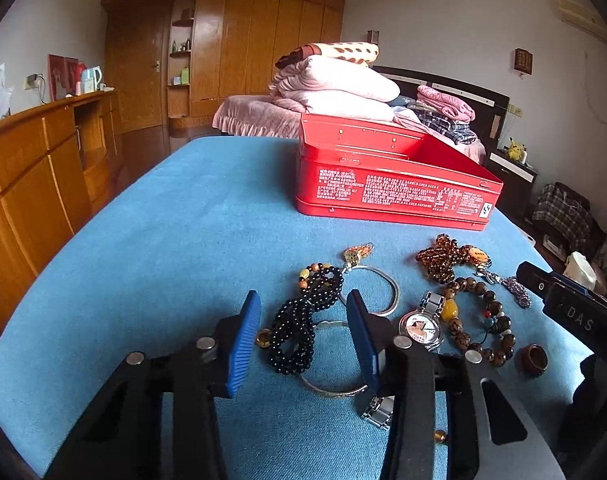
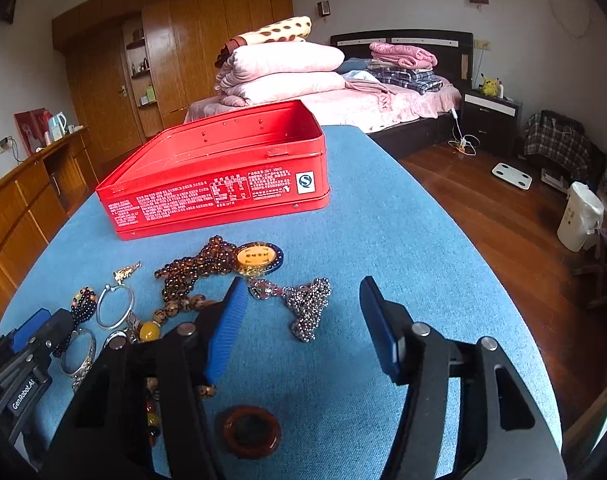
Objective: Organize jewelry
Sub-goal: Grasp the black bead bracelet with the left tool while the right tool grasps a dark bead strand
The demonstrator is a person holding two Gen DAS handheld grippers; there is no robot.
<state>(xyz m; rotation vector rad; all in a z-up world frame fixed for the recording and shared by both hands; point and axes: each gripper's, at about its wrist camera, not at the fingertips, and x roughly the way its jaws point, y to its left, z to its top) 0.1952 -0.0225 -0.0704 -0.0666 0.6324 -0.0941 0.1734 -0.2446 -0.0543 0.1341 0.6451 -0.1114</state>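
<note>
An open red tin (image 1: 391, 184) (image 2: 223, 192) stands at the back of the blue-covered table (image 1: 163, 240). Jewelry lies in front of it. My left gripper (image 1: 303, 320) is open and low over the cloth, with a black bead necklace (image 1: 299, 332) lying between its blue pads. Silver bangles (image 1: 383, 292), a watch (image 1: 421, 326) and a brown bead bracelet (image 1: 483, 320) lie just to its right. My right gripper (image 2: 303, 316) is open, with a silver ball chain (image 2: 309, 308) between its fingers. An amber bead string (image 2: 199, 264) with an orange pendant (image 2: 259, 258) lies beyond it.
A dark red ring (image 2: 251, 432) sits on the cloth under the right gripper. The table's right edge (image 2: 483, 280) drops to a wooden floor. A long wooden cabinet (image 1: 43, 168) runs along the left. A bed with folded bedding (image 2: 287, 72) stands behind the table.
</note>
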